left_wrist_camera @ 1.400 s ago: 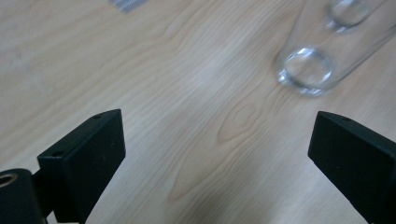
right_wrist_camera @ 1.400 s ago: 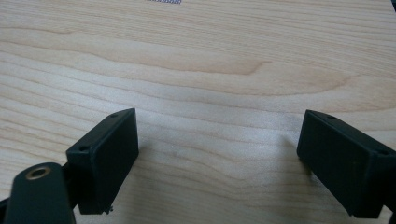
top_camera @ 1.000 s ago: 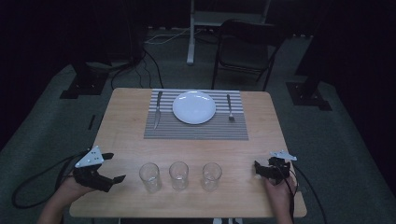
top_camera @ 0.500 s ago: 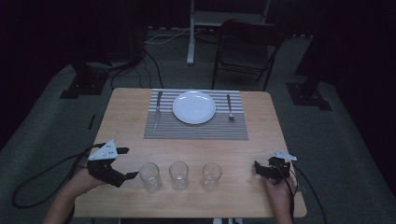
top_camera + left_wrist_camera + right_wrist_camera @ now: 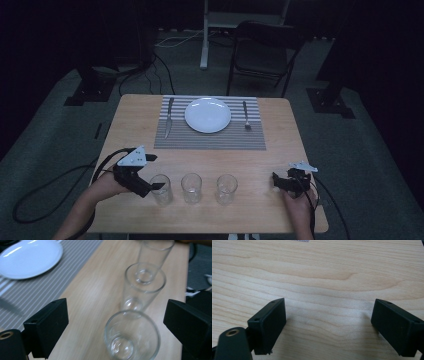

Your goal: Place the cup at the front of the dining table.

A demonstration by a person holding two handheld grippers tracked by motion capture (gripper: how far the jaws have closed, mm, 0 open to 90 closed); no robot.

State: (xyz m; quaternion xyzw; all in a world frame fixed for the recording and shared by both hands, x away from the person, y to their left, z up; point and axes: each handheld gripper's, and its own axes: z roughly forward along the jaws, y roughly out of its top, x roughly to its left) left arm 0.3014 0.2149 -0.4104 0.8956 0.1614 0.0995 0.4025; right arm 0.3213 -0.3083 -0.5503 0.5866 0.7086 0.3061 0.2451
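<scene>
The left tongs (image 5: pixel 156 172) stand at the near left part of the wooden desk (image 5: pixel 280 150), directly beside the leftmost drinking glass (image 5: pixel 161 189). In the left gripper view, that glass (image 5: pixel 132 336) stands between the two black jaws, closer to the right jaw, with clear space on both sides; neither pad touches it. The jaws are spread wide, having just been closing by a small amount, with nothing gripped.

Three empty clear glasses stand upright in a row along the near part of the desk: the leftmost glass, the middle glass (image 5: pixel 191 188) and the right glass (image 5: pixel 226 189). They are set apart from one another (none touching).

The right tongs (image 5: pixel 278 181) rest at the near right corner of the desk, well apart from the right glass. In the right gripper view the jaws are released and spread wide over bare wood, with nothing between them.

Farther back, a grey striped placemat (image 5: pixel 210 140) carries a white plate (image 5: pixel 208 114) at its centre, a knife (image 5: pixel 169 117) to the plate's left and a fork (image 5: pixel 245 115) to its right. A dark folding chair (image 5: pixel 262 55) stands behind the desk.
</scene>
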